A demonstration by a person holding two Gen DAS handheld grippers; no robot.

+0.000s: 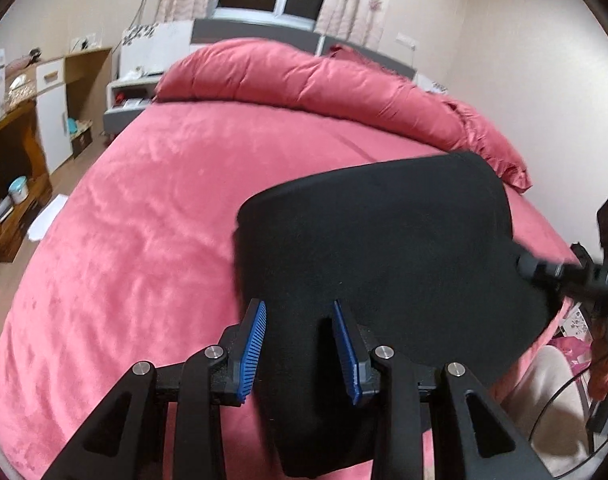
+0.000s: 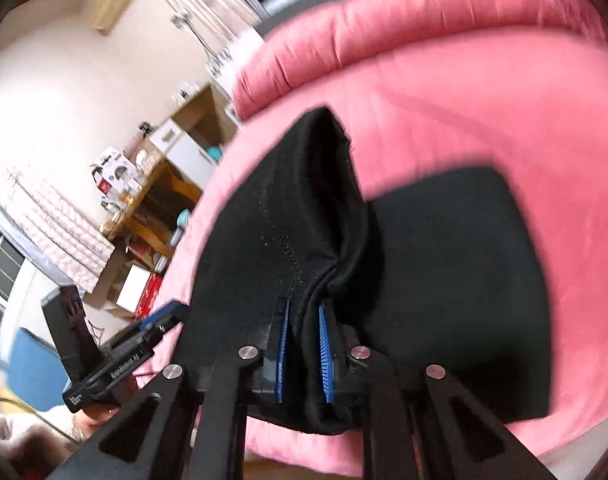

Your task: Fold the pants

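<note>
The pants (image 1: 384,248) lie on the bed (image 1: 143,220), toward 4 o'clock. The rolled blanket (image 1: 304,80) lies behind them at 12 o'clock. Shelves (image 1: 19,152) stand at 9 o'clock.

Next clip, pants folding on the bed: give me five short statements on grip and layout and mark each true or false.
1. The right gripper pinches a bunched edge of the black pants. True.
2. The left gripper is clamped on the pants. False: its blue pads stand apart, with the cloth lying below the gap.
3. The pants lie on a pink bedspread. True.
4. The pants are blue jeans. False: they are plain black.
5. A rolled pink duvet lies along the far end of the bed. True.
</note>
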